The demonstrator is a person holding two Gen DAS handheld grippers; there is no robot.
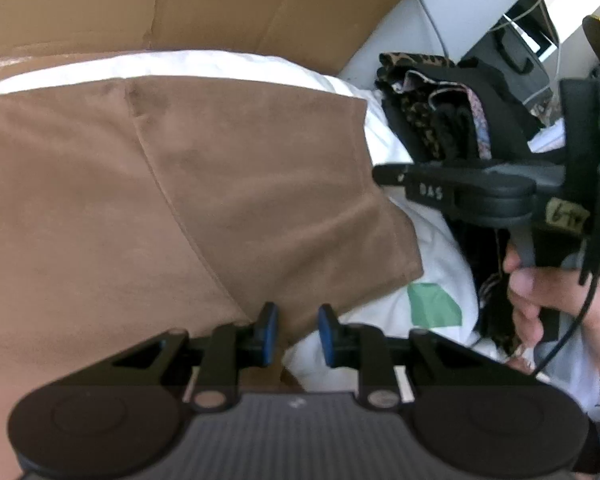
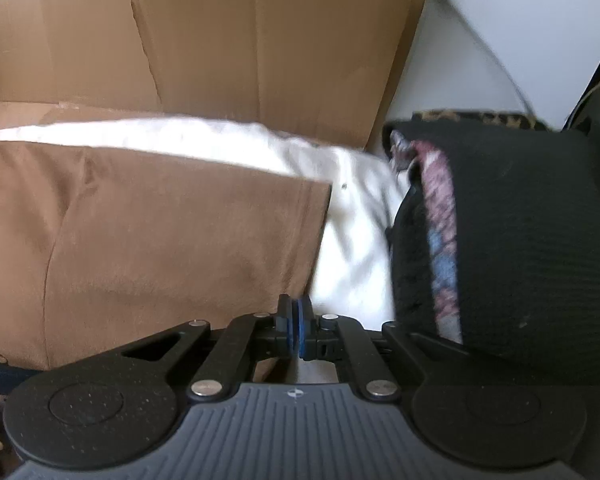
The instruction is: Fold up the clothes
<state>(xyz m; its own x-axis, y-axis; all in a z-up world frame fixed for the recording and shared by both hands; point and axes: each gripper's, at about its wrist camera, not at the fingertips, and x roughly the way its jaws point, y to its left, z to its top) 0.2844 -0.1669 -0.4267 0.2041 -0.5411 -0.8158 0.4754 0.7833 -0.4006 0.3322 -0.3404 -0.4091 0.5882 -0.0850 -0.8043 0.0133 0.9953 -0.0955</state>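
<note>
The left gripper [image 1: 298, 334] is holding its 2 blue pads apart over the near edge of the brown garment [image 1: 172, 208]; brown cloth is showing in the gap, but whether the pads are pinching it cannot be told. The right gripper [image 2: 296, 328] is clenching its pads flat together at the brown garment's near right corner [image 2: 152, 240], and any cloth nipped between them is too hidden to make out.

In the left view, the right gripper's body [image 1: 496, 196] is showing "DAS" in raised letters and a small handwritten tag, unreadable. A hand [image 1: 540, 300] is gripping its handle.

The brown garment is lying spread on a white sheet [image 2: 352, 240]. Right of the garment, a dark pile [image 2: 500, 240] of clothes is sitting, with a leopard print and a pink-blue patterned strip poking out; blur is smearing its details. A green patch [image 1: 434, 306] is lying on the sheet, partly covered.

Behind the garment, a cardboard box [image 2: 240, 40] is standing against a white wall [image 2: 520, 20].
</note>
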